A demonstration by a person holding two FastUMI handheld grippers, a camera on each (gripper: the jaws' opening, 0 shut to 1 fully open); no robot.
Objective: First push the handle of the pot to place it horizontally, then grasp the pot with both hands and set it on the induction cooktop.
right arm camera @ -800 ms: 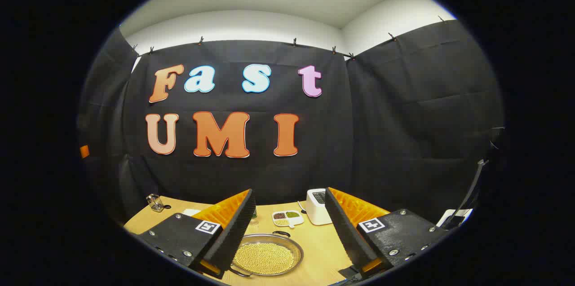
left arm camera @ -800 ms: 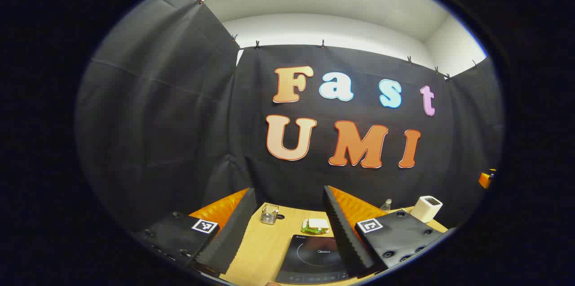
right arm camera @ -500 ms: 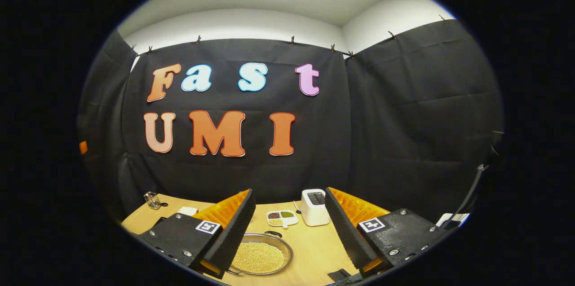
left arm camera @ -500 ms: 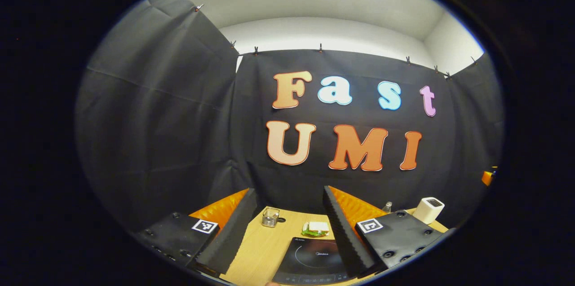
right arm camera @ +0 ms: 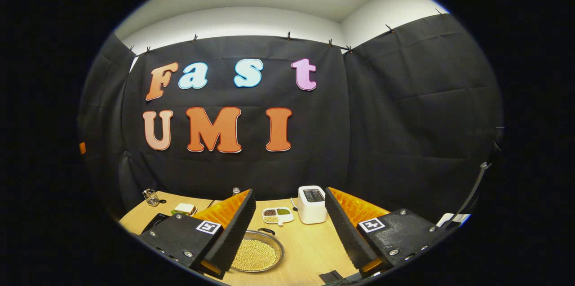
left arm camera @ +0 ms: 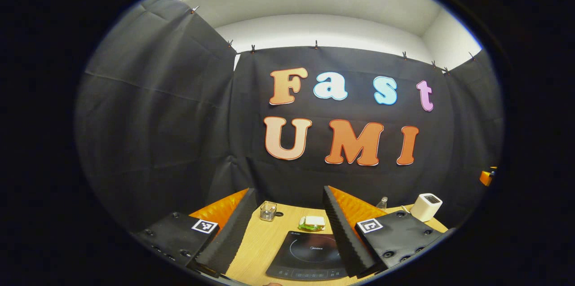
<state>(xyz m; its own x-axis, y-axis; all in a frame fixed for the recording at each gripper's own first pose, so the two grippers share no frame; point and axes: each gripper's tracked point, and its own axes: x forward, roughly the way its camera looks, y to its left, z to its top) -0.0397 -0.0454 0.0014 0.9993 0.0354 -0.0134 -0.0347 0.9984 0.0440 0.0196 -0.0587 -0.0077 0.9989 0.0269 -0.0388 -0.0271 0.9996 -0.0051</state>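
Drawn back from the table [right arm camera: 310, 245] with both grippers [left arm camera: 287, 227] [right arm camera: 287, 232] held wide and empty, more of cooktop [left arm camera: 310, 257] and pot [right arm camera: 256, 255] revealed, handle unpushed.

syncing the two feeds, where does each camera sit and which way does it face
Left gripper view: rides the left claw, facing the booth wall over the wooden table and black induction cooktop; its two spread fingers show.
Right gripper view: rides the right claw, facing the wall over the round metal pot of yellow beans; its spread fingers show.
Shared: the white toaster, the small glass cup, the table.
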